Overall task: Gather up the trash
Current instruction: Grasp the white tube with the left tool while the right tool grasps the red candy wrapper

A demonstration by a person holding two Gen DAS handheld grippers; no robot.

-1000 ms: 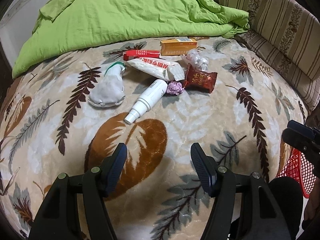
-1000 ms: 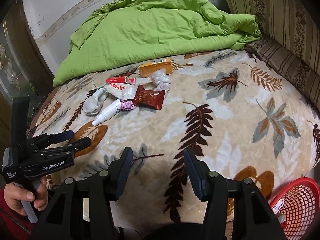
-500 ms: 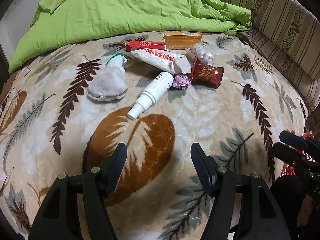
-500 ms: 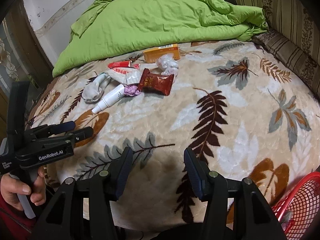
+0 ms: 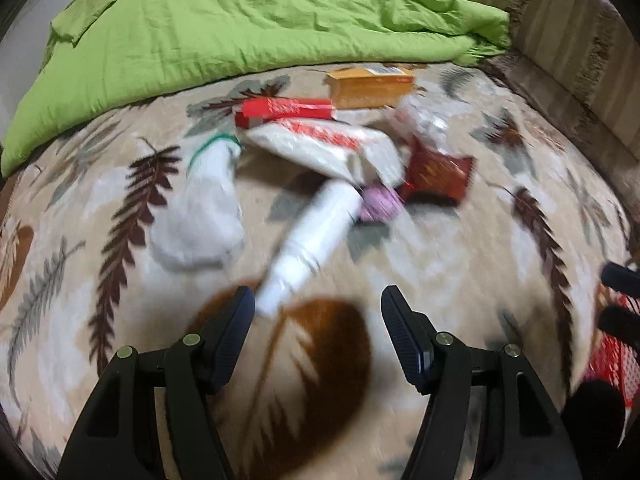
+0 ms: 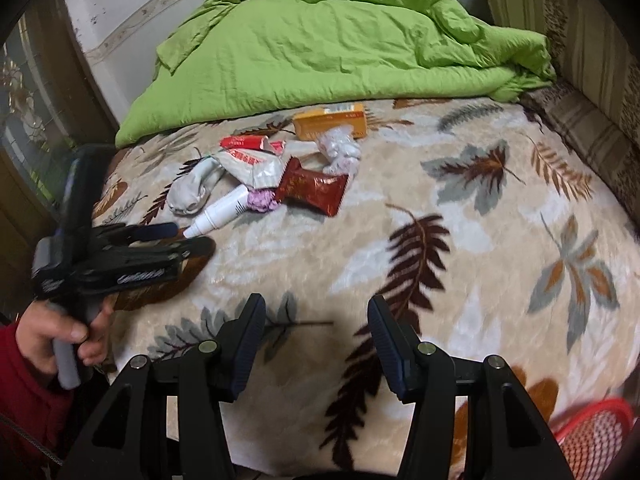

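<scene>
Here, scattered in one loose heap on the leaf-patterned plush blanket (image 6: 460, 184) of the bed, toward 11 o'clock in the right wrist view: a white plastic spray bottle (image 5: 316, 236) lying on its side, a crumpled white sock with a green cuff (image 5: 200, 216), a small lilac crumpled wad (image 5: 380, 204), a dark red foil snack wrapper (image 5: 436, 174), a white-and-red foil pouch (image 5: 320, 146), a flat red carton (image 5: 286, 110), an orange cardboard box (image 5: 370, 84) and a clear knotted plastic bag (image 6: 340, 148). Heaped together, probably so that each piece can be picked in turn and carried to the red mesh plastic basket (image 6: 592, 440), low at 5 o'clock off the bed's edge. Behind it all, at 12 o'clock, a rumpled lime-green quilt (image 6: 340, 48).

Left gripper (image 5: 318, 308) aimed down at the bottle, nozzle just beyond and touching neither pad; fingers (image 5: 232, 340) parted about halfway, released, holding nothing. Picture blurred. Right gripper (image 6: 316, 320) likewise half open and empty, hovering over bare blanket, well apart from the heap. Left hand (image 6: 60, 332) wrapped round its handle at 9 o'clock.
</scene>
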